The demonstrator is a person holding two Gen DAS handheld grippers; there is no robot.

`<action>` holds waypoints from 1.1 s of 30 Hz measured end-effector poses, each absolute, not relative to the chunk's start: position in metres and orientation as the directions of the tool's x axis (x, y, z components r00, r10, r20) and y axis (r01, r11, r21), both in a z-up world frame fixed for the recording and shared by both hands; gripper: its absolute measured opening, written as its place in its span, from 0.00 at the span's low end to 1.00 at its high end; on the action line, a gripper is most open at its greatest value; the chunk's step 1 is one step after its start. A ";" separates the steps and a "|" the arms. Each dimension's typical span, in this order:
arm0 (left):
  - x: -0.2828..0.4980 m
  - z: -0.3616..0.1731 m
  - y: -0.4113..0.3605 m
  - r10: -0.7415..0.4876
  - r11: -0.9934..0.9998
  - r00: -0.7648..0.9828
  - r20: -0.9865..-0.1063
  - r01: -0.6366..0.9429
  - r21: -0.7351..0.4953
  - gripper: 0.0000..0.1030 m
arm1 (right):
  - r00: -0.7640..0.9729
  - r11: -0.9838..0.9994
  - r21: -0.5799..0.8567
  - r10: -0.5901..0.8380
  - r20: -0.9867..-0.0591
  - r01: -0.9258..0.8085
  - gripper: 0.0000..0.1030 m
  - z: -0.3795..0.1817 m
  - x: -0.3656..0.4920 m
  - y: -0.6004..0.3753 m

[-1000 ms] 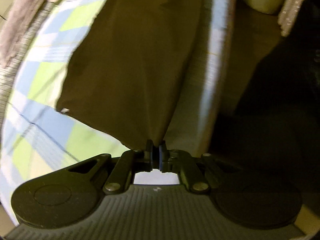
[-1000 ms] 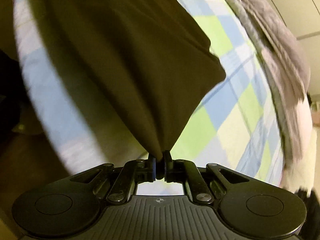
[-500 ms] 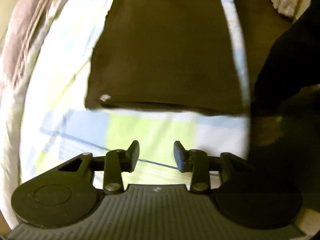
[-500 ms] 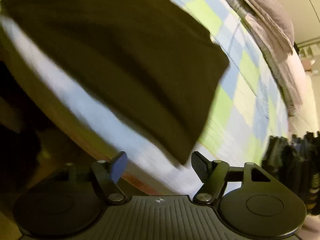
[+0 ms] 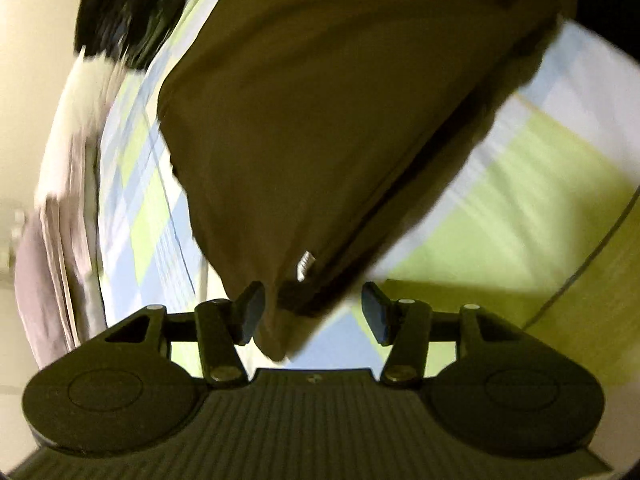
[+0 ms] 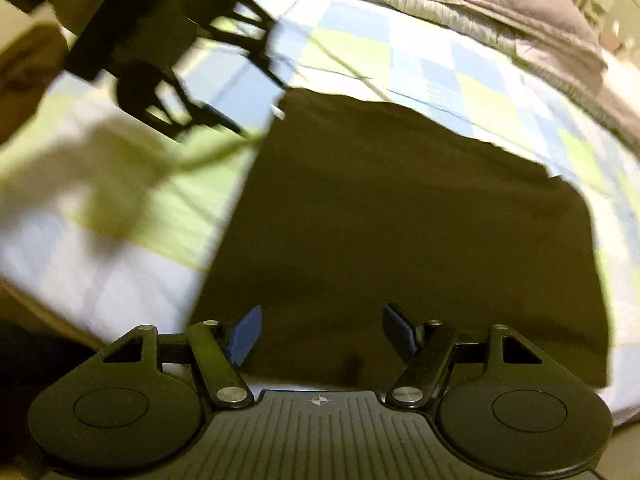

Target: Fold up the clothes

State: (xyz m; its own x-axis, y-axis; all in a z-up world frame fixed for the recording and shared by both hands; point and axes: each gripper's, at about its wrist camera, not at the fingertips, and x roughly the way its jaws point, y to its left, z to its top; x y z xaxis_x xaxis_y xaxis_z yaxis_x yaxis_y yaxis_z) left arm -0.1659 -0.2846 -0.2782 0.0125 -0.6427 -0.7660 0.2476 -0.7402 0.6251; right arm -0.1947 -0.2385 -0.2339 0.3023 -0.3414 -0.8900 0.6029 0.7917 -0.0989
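Note:
A dark brown folded garment (image 5: pixel 320 120) lies flat on a bed with a blue, green and white checked sheet (image 5: pixel 520 208). In the left wrist view my left gripper (image 5: pixel 312 316) is open, with a corner of the garment and its small white tag (image 5: pixel 306 265) between the fingers. In the right wrist view the garment (image 6: pixel 400 240) fills the middle, and my right gripper (image 6: pixel 322 334) is open just above its near edge. The left gripper (image 6: pixel 236 120) shows there blurred at the garment's far left corner.
A grey blanket (image 6: pixel 500 4) lies bunched along the far side of the bed. Dark clothes (image 5: pixel 120 16) are piled at the top left of the left wrist view. The bed's near edge (image 6: pixel 60 316) drops to dark floor at the left.
Both grippers let go of the garment, which now lies flat on the bed. The left gripper swung round to its tagged corner; the right one now faces its near edge.

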 end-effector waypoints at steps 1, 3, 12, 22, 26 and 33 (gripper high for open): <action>-0.163 -0.283 -0.288 -0.644 -0.746 -0.003 -0.765 0.224 0.627 0.47 | 0.314 0.795 -0.089 -0.335 -0.888 0.599 0.68 -0.235 -0.187 -0.235; -0.160 -0.291 -0.292 -0.648 -0.753 -0.031 -0.761 0.175 0.634 0.47 | 0.328 0.811 -0.085 -0.327 -0.886 0.578 0.68 -0.239 -0.173 -0.225; -0.156 -0.302 -0.308 -0.628 -0.778 -0.116 -0.769 0.095 0.621 0.47 | 0.195 0.868 -0.261 -0.368 -0.909 0.422 0.68 -0.285 -0.139 -0.185; -0.156 -0.269 -0.331 -0.580 -0.805 -0.119 -0.806 0.236 0.545 0.10 | 0.181 0.843 -0.218 -0.344 -0.921 0.492 0.14 -0.276 -0.160 -0.205; -0.153 -0.228 -0.347 -0.600 -0.792 -0.140 -0.788 0.244 0.559 0.10 | 0.228 0.823 -0.180 -0.348 -0.909 0.539 0.13 -0.230 -0.173 -0.222; -0.193 -0.143 -0.434 -0.580 -0.809 -0.213 -0.786 0.269 0.523 0.10 | 0.249 0.675 -0.134 -0.439 -0.863 0.726 0.13 -0.140 -0.228 -0.282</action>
State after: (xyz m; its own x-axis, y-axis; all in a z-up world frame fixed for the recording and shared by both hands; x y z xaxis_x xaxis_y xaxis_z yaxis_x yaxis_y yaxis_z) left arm -0.1926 -0.4341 -0.1434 -0.2134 -0.5799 -0.7862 0.2687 -0.8086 0.5235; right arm -0.2283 -0.2824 -0.1403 0.2494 -0.4392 -0.8631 0.7256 0.6750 -0.1338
